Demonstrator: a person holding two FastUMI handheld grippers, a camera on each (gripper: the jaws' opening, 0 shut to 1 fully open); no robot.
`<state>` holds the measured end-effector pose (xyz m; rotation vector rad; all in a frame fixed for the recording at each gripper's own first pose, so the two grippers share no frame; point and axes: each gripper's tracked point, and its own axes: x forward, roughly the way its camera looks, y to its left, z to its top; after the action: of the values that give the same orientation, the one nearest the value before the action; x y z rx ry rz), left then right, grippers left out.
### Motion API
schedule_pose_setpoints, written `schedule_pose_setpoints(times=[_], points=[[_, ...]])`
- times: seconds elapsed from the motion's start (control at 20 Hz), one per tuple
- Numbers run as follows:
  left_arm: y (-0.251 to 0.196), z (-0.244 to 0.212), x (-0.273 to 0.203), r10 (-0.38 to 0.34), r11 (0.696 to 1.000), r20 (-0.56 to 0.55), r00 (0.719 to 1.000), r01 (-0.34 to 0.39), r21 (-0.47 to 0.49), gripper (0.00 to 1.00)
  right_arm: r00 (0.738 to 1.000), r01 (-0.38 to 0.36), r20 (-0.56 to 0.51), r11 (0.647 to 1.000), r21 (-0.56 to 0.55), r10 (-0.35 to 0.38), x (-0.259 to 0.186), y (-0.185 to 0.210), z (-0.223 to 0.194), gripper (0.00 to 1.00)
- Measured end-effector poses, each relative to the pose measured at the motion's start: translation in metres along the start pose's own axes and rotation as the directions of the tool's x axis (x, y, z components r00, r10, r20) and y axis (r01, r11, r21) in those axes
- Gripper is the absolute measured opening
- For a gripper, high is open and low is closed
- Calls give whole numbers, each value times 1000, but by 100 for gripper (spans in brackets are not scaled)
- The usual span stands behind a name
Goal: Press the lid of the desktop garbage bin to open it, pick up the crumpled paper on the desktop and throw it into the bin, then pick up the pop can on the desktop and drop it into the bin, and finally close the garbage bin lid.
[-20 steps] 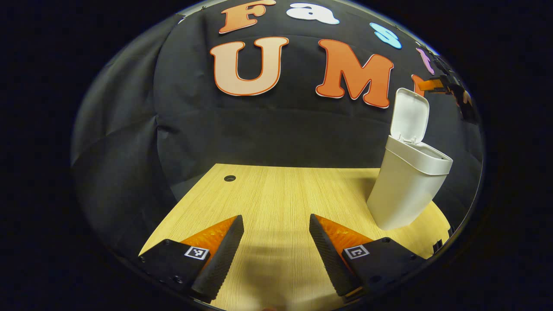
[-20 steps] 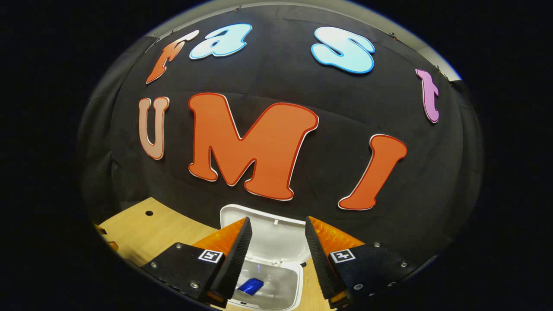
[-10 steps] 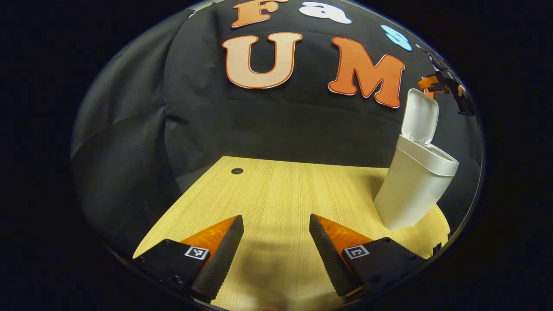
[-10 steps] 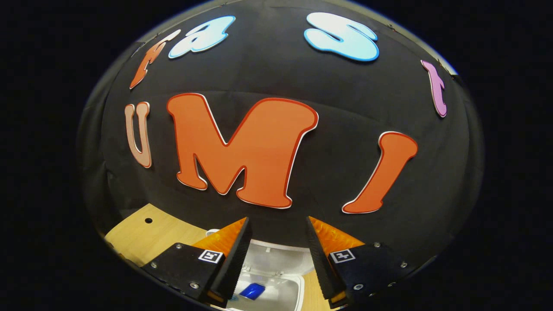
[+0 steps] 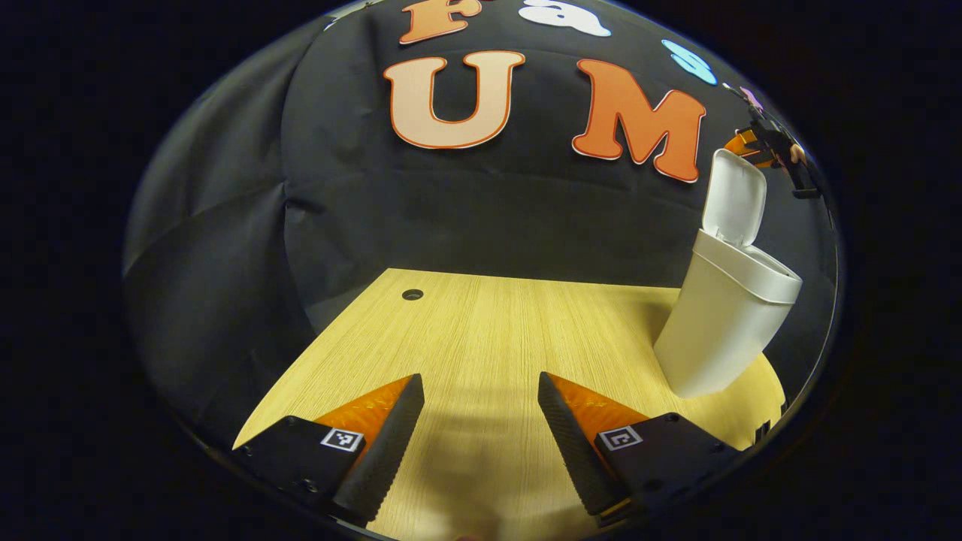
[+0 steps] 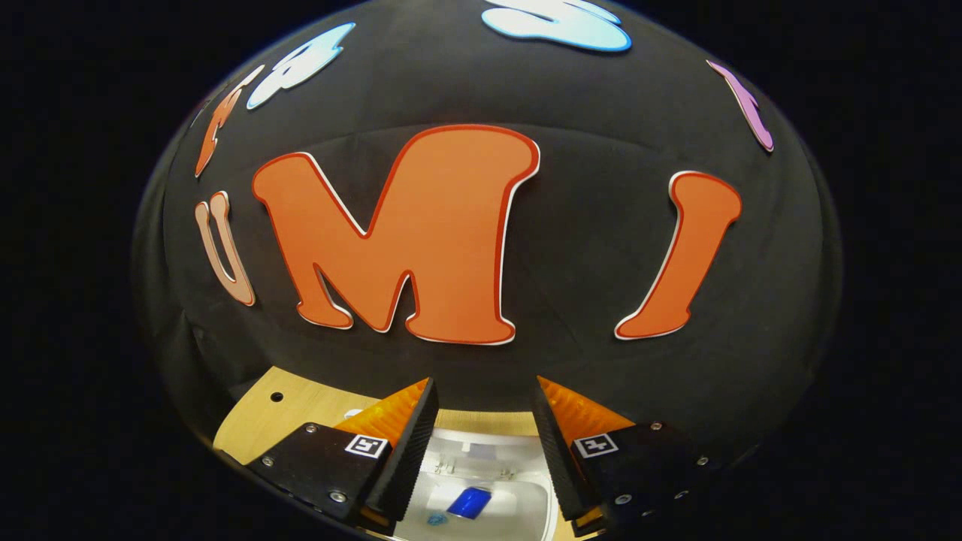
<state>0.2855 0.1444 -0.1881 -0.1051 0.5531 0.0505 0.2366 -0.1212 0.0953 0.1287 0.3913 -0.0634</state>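
Observation:
The white desktop bin [image 5: 721, 323] stands at the right of the wooden table [image 5: 488, 330], its lid [image 5: 735, 197] tilted up. My left gripper [image 5: 481, 398] is open above the bare tabletop, well left of the bin. My right gripper [image 6: 485, 402] is open, hovering above the bin's mouth [image 6: 488, 496]; a blue pop can [image 6: 470, 502] lies inside the bin, seen between the fingers. The upright lid [image 6: 481, 451] shows just beyond it. In the left gripper view, the right gripper [image 5: 766, 143] hangs high over the bin near the raised lid.
A small round hole [image 5: 412, 294] sits near the table's far left corner. The black cloth wall rises close behind the table and the bin. A strip of tabletop [image 6: 301, 398] shows at the lower left of the right gripper view.
My right gripper has moved forward over the bin toward the wall, so the lid has slid lower in its view. The left gripper has tilted slightly; the bin stays put with its lid up.

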Motion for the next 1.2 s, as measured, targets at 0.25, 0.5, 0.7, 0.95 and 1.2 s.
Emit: schedule_pose_setpoints(times=[0.25, 0.5, 0.7, 0.95, 1.2], points=[[-4, -1, 2, -16, 1000, -11, 1000, 16, -7, 98, 999, -29, -36, 1000, 8, 30, -15, 2, -14, 75], [-15, -5, 0, -47, 999, -27, 998, 48, 7, 98, 996, -41, -75, 999, 15, 42, -40, 7, -44, 75], [-22, -10, -3, -68, 997, -36, 997, 69, 26, 98, 992, -41, -119, 999, 1, 41, -55, 11, -80, 75], [-33, -17, -8, -103, 994, -57, 993, 105, 39, 98, 986, -39, -159, 999, 26, 42, -70, 14, -117, 75], [-36, -22, -9, -118, 991, -79, 990, 122, 53, 98, 978, -41, -200, 997, 68, 54, -79, 17, -151, 78]])
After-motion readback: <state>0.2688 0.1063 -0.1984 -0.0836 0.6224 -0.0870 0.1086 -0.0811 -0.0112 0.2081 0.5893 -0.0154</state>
